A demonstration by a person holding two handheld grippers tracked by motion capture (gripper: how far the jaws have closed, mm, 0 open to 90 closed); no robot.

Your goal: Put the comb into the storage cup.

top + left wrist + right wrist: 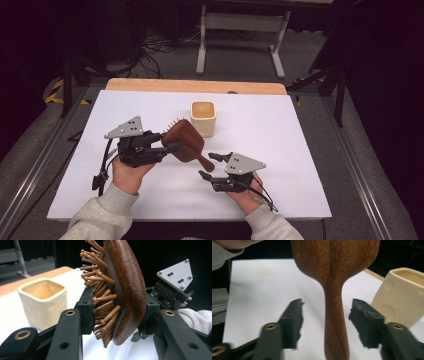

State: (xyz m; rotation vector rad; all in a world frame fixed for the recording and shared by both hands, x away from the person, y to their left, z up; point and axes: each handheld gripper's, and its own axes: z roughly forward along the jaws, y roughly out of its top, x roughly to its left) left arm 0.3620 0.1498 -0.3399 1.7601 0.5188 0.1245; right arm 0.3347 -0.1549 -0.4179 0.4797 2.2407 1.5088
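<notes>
A brown wooden hairbrush (184, 141) is held above the white table top, bristles facing the far left. My left gripper (172, 142) is shut on its oval head: in the left gripper view one pad presses into the bristles (105, 300) and the other against the smooth back (132, 290). The handle (334, 315) slants down toward my right gripper (209, 165), which is open. The handle runs between its two jaws with a gap on each side. A cream square cup (203, 119) stands upright just behind the brush.
The white board (280, 150) covers the table, with a wooden strip (195, 86) along its far edge. The cup (402, 295) sits close to the right of the right gripper's jaws. Metal frame legs (202, 45) and cables lie on the floor beyond.
</notes>
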